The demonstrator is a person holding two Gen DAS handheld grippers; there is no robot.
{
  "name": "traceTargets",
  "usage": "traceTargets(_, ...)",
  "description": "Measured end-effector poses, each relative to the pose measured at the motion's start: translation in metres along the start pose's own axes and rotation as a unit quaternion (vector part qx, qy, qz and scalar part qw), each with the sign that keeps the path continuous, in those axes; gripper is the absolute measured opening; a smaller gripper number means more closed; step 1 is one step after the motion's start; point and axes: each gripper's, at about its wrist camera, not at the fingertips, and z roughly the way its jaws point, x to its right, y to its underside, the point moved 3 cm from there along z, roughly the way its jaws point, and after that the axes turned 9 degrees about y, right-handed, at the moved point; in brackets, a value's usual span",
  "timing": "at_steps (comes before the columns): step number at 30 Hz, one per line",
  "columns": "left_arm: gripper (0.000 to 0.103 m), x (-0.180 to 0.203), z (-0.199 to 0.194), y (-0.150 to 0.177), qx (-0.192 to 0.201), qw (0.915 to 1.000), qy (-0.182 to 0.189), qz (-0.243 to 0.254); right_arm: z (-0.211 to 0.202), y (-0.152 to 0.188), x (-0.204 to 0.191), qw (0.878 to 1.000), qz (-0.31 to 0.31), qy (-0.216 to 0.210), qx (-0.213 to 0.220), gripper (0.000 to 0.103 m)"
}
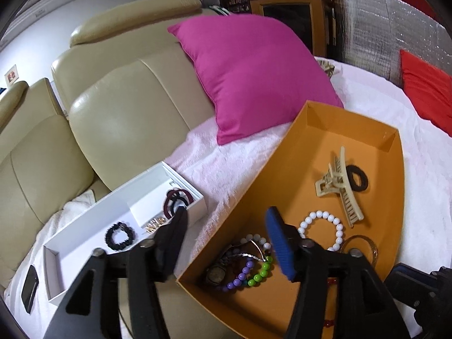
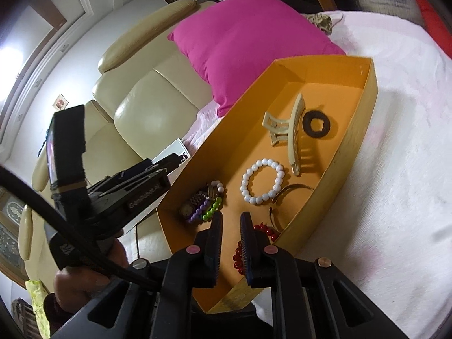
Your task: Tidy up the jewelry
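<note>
Starting nearest you, check both tools. Your right gripper (image 2: 231,231) hangs over the near end of the shallow orange cardboard tray (image 2: 364,130), its blue ribbed pads drawn almost together with nothing between them. Your left gripper (image 1: 226,240) stands spread and empty, straddling the tray's left wall: one finger over the white divided organiser box (image 1: 84,231), the other over the tray.

Just beside the right gripper's tip, to its right, lies the red bead bracelet (image 2: 248,243), partly hidden behind the finger. Just beyond the left gripper's blue pad sits the tangle of a purple-and-green bead bracelet (image 1: 254,274), a metal-band wristwatch (image 1: 216,275) and a small white bead strand.

Further in, the large white pearl-bead bracelet (image 2: 262,180) lies flat and apart from the rest, with a thin brown bangle (image 2: 293,190) to its right. At the far end, the cream plastic claw hair clip (image 2: 293,135) lies with its long axis running roughly along the tray, touching a black fabric scrunchie (image 2: 316,124).

Judge the next pick as follows: the sorted pieces, a black bead bracelet (image 1: 120,233), gold items and dark hair ties, lie in the white box on your left, so the left gripper is nearer the destination. The right gripper is nearer the red bracelet but would have to spread before taking it.
</note>
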Motion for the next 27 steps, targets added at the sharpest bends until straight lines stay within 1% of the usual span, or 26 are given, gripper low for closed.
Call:
traceTargets(3,0.064,0.001,-0.012,-0.005,0.010,0.9999,-0.004,0.001,-0.009,-0.004,0.001,1.000,-0.007,0.015,0.009,0.020)
traceTargets(5,0.065,0.002,-0.021,-0.008,0.016,0.9998,-0.008,0.003,-0.017,-0.008,0.003,1.000,-0.009,0.023,0.017,0.025)
traceTargets(6,0.065,0.003,-0.026,-0.010,0.020,0.9997,-0.010,0.004,-0.020,-0.009,0.004,0.999,-0.012,0.029,0.020,0.026)
traceTargets(9,0.072,0.007,-0.043,-0.014,0.034,0.9992,-0.015,0.011,-0.032,-0.014,0.005,0.997,-0.030,0.061,0.037,0.027)
traceTargets(11,0.073,0.010,-0.053,-0.016,0.045,0.9987,-0.018,0.018,-0.041,-0.017,0.007,0.995,-0.040,0.075,0.044,0.027)
traceTargets(13,0.073,0.014,-0.065,-0.019,0.052,0.9982,-0.020,0.024,-0.048,-0.020,0.008,0.994,-0.048,0.087,0.046,0.037)
traceTargets(14,0.073,0.016,-0.071,-0.020,0.056,0.9978,-0.022,0.027,-0.052,-0.020,0.009,0.993,-0.051,0.092,0.049,0.045)
traceTargets(16,0.073,0.020,-0.081,-0.022,0.062,0.9974,-0.022,0.031,-0.063,-0.022,0.009,0.991,-0.059,0.103,0.063,0.056)
traceTargets(20,0.074,0.028,-0.100,-0.025,0.071,0.9968,-0.017,0.032,-0.082,-0.022,0.006,0.986,-0.083,0.116,0.082,0.057)
traceTargets(24,0.075,0.035,-0.116,-0.027,0.080,0.9958,-0.026,0.037,-0.101,-0.018,0.006,0.982,-0.096,0.127,0.100,0.058)
traceTargets(25,0.082,0.037,-0.120,-0.027,0.083,0.9954,-0.029,0.039,-0.106,-0.017,0.007,0.982,-0.095,0.126,0.104,0.058)
traceTargets(27,0.089,0.041,-0.128,-0.026,0.095,0.9939,-0.036,0.044,-0.116,-0.016,0.007,0.981,-0.094,0.123,0.114,0.058)
